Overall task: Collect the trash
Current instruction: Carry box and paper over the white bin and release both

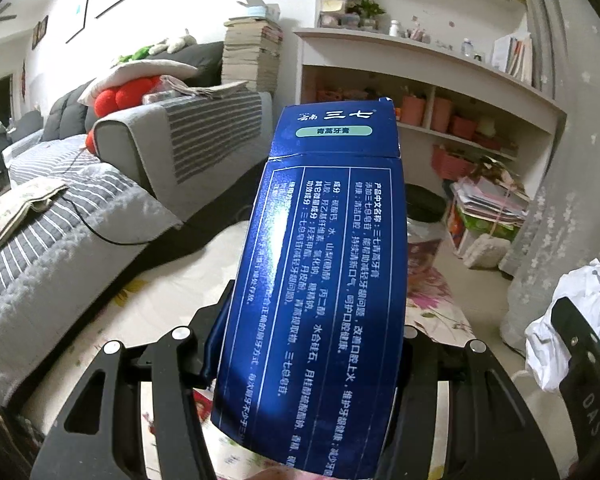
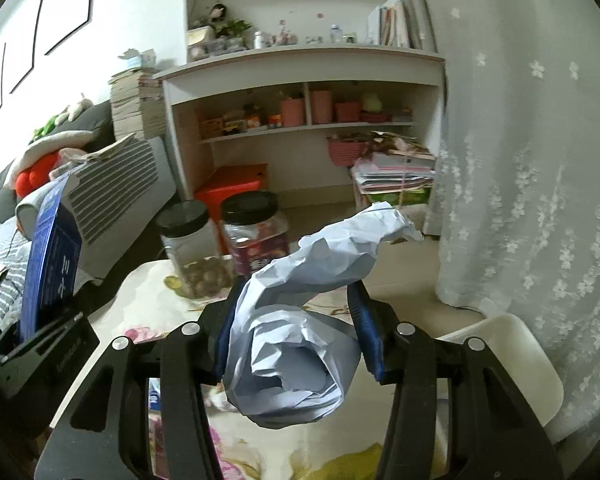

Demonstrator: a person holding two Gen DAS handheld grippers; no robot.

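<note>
My left gripper [image 1: 308, 344] is shut on a blue toothpaste box [image 1: 320, 264] with white Chinese print, held upright above the floral table [image 1: 160, 304]. The box also shows at the left of the right wrist view [image 2: 52, 256]. My right gripper [image 2: 294, 320] is shut on a crumpled ball of white paper [image 2: 300, 344], held above the same table [image 2: 160, 304]. That paper and the right gripper show at the right edge of the left wrist view [image 1: 580, 320].
Two clear jars with black lids [image 2: 224, 240] stand at the table's far edge. A grey striped sofa [image 1: 100, 184] lies to the left. A white shelf unit [image 2: 300, 104] and a lace curtain [image 2: 520, 180] are behind. A white chair [image 2: 512, 360] stands at the right.
</note>
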